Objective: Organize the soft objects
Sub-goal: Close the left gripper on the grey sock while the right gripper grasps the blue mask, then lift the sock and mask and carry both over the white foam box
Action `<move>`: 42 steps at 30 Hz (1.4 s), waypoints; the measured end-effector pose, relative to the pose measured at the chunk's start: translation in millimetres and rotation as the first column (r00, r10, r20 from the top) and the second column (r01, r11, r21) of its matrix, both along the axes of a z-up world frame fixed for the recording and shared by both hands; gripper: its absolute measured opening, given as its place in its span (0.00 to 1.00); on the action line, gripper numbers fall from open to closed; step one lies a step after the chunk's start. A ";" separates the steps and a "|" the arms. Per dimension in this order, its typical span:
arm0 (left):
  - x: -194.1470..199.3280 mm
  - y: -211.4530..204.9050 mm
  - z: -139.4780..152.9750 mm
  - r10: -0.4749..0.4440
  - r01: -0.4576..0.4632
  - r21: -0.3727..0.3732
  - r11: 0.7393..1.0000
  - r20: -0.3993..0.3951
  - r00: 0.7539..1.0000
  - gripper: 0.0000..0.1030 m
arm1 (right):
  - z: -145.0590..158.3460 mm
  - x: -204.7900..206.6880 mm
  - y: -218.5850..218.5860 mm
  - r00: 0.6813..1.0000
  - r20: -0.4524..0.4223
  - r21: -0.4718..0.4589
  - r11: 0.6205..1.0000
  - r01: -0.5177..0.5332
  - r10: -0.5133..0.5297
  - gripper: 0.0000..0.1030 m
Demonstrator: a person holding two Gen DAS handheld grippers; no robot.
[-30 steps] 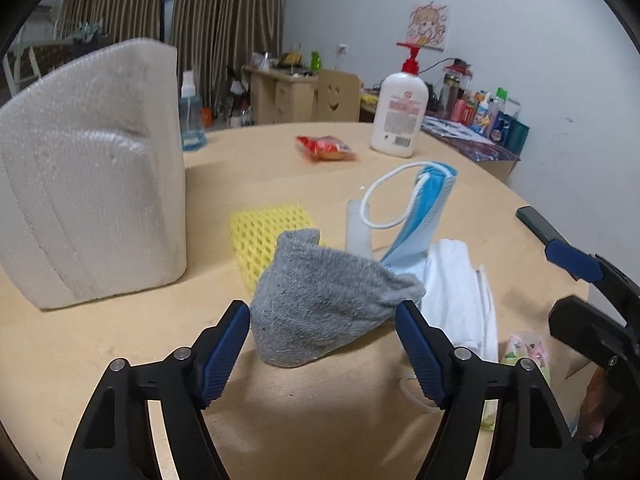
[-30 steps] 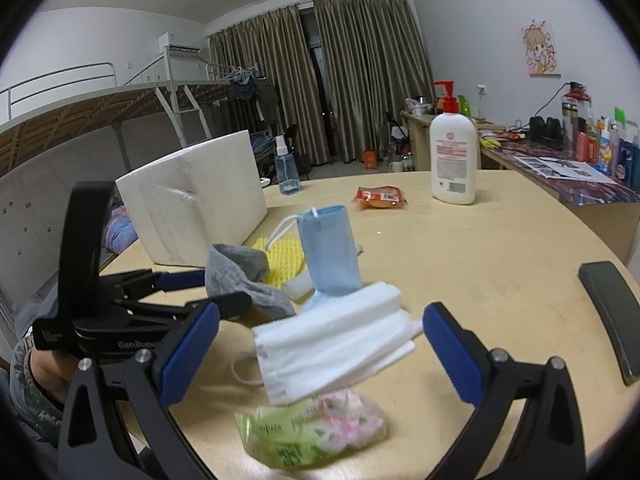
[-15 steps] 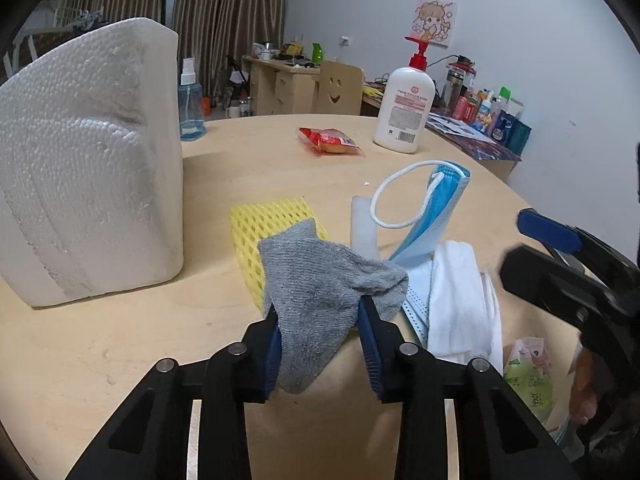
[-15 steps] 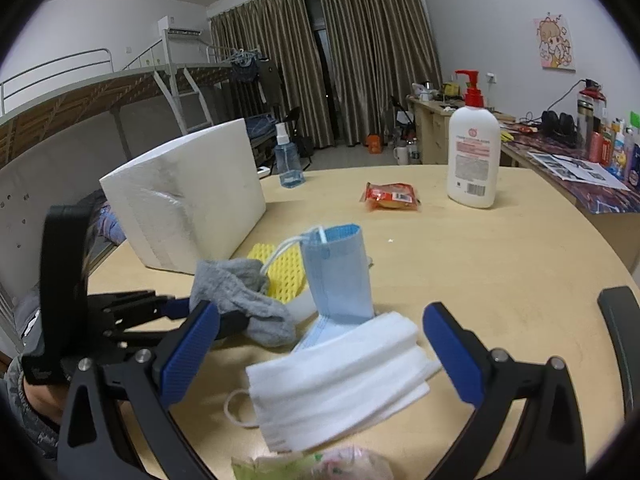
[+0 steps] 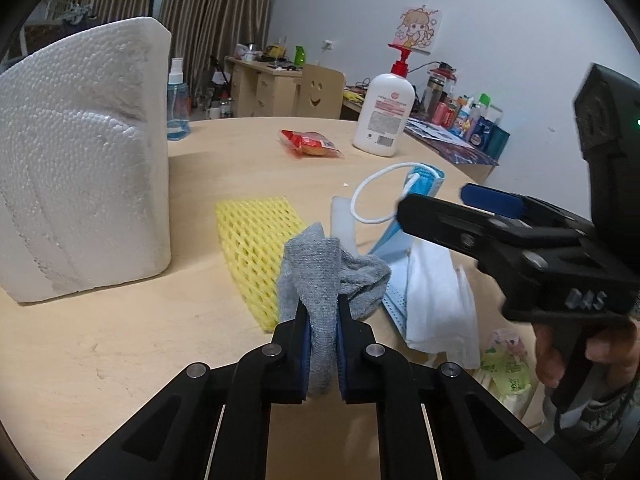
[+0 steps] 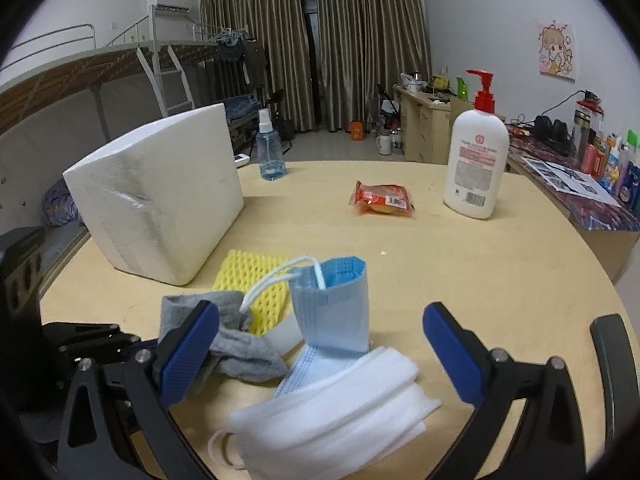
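Left gripper (image 5: 323, 344) was clamped on the gray sock (image 5: 328, 280); right gripper (image 6: 320, 356) gaped over the white mask (image 6: 332, 412). Lifting the sock could drag the yellow foam net (image 5: 256, 256).

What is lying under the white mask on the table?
Under the white mask lies a blue mask, one end standing up. Whatever else lies beneath is covered.
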State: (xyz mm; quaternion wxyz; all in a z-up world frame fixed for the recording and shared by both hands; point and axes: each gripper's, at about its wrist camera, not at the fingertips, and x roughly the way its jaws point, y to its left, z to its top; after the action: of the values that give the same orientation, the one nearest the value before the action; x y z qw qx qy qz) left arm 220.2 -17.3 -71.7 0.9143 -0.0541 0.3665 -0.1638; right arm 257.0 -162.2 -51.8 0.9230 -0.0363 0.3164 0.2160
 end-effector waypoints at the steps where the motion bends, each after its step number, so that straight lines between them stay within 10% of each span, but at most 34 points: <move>1: -0.2 0.1 0.1 -0.005 0.005 -0.003 1.000 -0.001 1.000 0.10 | -0.1 1.4 1.1 1.000 -0.005 0.002 1.000 0.000 0.000 1.00; 18: -6.3 8.7 4.5 -0.021 0.022 -0.054 0.998 0.011 1.000 0.10 | -14.3 17.0 4.6 0.994 -0.114 0.001 1.000 0.001 -0.001 0.20; 42: -61.9 27.2 74.4 0.039 -0.030 -0.038 0.999 0.259 0.965 0.10 | 70.7 -52.2 -14.5 0.986 0.165 0.218 0.974 -0.061 0.025 0.17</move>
State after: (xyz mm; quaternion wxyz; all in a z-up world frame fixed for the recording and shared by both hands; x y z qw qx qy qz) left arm 158.3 9.9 2.6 0.9561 -0.0541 0.2397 -0.1598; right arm 204.8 -176.7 18.9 0.9389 0.0428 0.2135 0.2665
